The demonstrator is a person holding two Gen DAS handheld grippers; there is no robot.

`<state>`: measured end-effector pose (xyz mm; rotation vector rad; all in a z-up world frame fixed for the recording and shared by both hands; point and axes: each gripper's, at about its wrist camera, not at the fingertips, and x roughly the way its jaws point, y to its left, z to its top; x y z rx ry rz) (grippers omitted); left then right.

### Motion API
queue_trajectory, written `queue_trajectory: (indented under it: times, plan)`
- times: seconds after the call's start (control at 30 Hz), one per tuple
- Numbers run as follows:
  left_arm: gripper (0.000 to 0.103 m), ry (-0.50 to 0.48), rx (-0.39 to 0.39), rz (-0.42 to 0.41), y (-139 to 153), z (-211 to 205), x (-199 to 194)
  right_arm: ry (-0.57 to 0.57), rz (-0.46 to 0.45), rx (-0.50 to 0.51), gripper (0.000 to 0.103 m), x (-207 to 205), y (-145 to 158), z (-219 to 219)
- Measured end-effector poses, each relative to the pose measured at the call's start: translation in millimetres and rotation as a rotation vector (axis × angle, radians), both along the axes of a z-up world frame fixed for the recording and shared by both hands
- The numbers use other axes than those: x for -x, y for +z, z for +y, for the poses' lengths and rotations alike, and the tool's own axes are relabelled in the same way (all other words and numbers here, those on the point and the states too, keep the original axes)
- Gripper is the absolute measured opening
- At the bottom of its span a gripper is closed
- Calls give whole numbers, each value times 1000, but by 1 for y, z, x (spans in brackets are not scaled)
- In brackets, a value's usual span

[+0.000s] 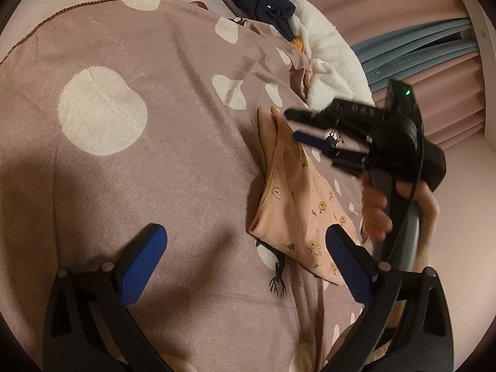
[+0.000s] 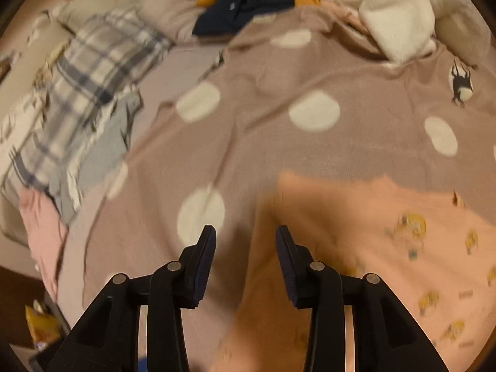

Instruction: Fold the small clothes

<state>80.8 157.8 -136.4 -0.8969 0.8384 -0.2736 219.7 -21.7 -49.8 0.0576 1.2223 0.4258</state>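
A small peach garment [image 1: 294, 207] with yellow cartoon prints lies folded on the mauve polka-dot blanket [image 1: 139, 161]. My left gripper [image 1: 246, 246] is open and empty, hovering just left of and above the garment's near end. My right gripper [image 1: 294, 125] shows in the left wrist view, held in a hand over the garment's far end, jaws apart. In the right wrist view the right gripper [image 2: 245, 235] is open and empty above the garment's left edge [image 2: 356, 248], which fills the lower right. That view is motion-blurred.
A white fleece [image 1: 325, 59] and a dark navy garment [image 1: 263, 6] lie at the blanket's far edge. A plaid cloth [image 2: 93, 80] and a pink cloth [image 2: 40, 232] lie at the left. Pink curtains [image 1: 434, 62] hang at the right.
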Motion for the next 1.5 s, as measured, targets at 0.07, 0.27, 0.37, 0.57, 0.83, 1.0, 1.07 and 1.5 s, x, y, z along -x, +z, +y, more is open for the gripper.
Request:
queue_trajectory:
  times: [0.07,0.27,0.37,0.57,0.83,1.0,1.07,1.5]
  plan:
    - [102,3,-10,-3,1,0,1,27,76,-32,37,4,-14,0]
    - [102,0,-43,-16,0,-3,3,-73,63,127,21,6,-43,-6]
    - [102,-7,-49,-14,-1,-3,2,-82,77,110,21,9,-37,-7]
    - [102,7,-36,-6,-2,-2,1,-54,78,171,16,13,-45,-2]
    - [102,4,-14,-8,-2,1,2,-33,27,-45,6,19,-26,-2]
    - [102,3,-51,2,-2,-3,1,11,31,-50,14,21,-27,-3]
    - [102,8,-69,2,-1,-6,1,42,163,-218,37,28,-33,-13]
    - [102,-109,1,-38,2,-33,-12,-156,41,-343,81,105,4,-134]
